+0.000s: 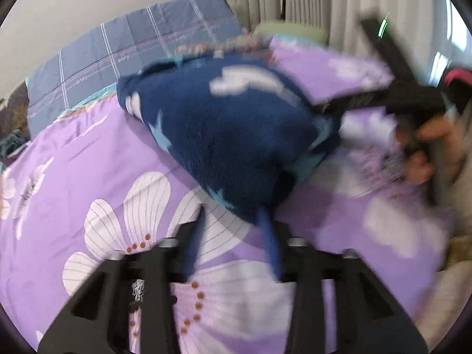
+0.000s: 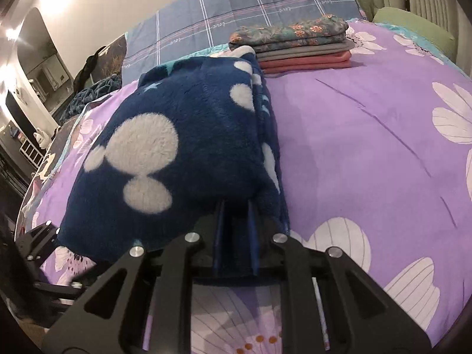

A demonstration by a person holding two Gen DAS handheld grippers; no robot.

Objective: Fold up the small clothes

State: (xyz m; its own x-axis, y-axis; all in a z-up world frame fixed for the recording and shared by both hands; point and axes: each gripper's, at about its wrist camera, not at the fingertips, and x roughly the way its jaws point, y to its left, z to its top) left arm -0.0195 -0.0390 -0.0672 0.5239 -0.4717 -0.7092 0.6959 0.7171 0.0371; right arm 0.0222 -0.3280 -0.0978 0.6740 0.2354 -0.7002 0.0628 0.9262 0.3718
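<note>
A navy fleece garment (image 2: 177, 153) with white blobs and pale stars lies bunched on the purple flowered bedspread (image 2: 368, 132). My right gripper (image 2: 236, 215) is shut on the garment's near edge, and the fleece fills the narrow gap between its blue fingers. In the blurred left wrist view the same garment (image 1: 224, 135) is raised in a hump. My left gripper (image 1: 233, 227) has its fingers well apart; the garment's lower corner touches the right finger and bedspread (image 1: 73, 162) shows in the gap. The right gripper (image 1: 324, 109), in a person's hand (image 1: 427, 147), grips the garment's far side.
A stack of folded clothes (image 2: 292, 44) sits at the head of the bed in front of a blue plaid pillow (image 2: 250, 6). A green cushion (image 2: 413, 26) lies at the right by the padded headboard. Furniture stands beyond the bed's left edge.
</note>
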